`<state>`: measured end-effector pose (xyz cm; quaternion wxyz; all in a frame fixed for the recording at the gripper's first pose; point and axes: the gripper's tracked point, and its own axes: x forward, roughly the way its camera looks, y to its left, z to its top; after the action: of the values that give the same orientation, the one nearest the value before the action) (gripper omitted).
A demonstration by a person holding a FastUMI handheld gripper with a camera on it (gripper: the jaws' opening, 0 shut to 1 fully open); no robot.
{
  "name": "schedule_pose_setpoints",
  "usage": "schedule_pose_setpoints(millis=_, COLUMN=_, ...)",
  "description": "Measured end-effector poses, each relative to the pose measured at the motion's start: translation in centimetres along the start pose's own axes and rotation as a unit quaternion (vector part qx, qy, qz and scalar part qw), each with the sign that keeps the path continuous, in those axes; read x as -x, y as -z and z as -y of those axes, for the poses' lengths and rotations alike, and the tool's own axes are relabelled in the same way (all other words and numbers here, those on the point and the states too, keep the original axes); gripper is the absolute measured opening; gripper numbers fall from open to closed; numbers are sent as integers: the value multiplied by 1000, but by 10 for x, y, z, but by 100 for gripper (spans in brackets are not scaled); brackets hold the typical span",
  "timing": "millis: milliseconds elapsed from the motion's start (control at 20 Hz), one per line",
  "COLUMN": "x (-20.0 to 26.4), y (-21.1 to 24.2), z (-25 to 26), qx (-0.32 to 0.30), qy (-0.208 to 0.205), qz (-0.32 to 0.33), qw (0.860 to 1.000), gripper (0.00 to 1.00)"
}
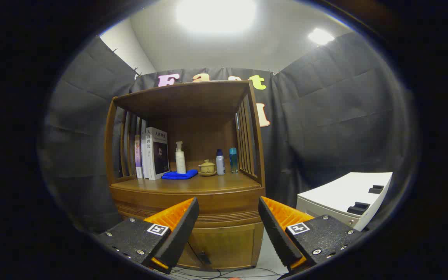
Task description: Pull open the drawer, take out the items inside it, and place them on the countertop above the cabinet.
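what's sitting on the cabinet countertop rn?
On the countertop: books, blue cloth, pump bottle, teapot, two small bottles. Drawer shut, contents hidden. Hand-held gripper open.

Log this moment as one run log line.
stage: approach | tongs: open, empty, facing closed drawer of brown wooden cabinet | countertop: blue folded cloth

Three books [152,152], three bottles [180,157]

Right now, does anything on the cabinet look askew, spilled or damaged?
Nothing stands out. The books, pump bottle, teapot and two small bottles stand upright on the countertop; the blue cloth lies folded. The gripper is open, short of the shut drawer.
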<state>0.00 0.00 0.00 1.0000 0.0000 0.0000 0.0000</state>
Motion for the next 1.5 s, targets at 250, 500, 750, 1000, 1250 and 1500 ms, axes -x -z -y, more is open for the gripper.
schedule_pose_setpoints(millis=250, x=1, y=9, z=-5, qx=16, qy=-8, qz=-9, qw=1000, gripper=95)
schedule_pose_setpoints(millis=500, x=5, y=23, z=-7, qx=11, qy=-15, qz=-23, qw=1000, gripper=95)
schedule_pose_setpoints(millis=750, x=7, y=36, z=-13, qx=13, qy=-25, qz=-38, qw=999, gripper=95)
schedule_pose_setpoints(millis=1000, x=5, y=39, z=-22, qx=-6, qy=-38, qz=-40, qw=998, gripper=95)
schedule_pose_setpoints(millis=1250, x=-10, y=38, z=-40, qx=-20, qy=-60, qz=-33, qw=997, gripper=95)
schedule_pose_setpoints(millis=1500, x=-38, y=40, z=-55, qx=-43, qy=-72, qz=-32, qw=996, gripper=95)
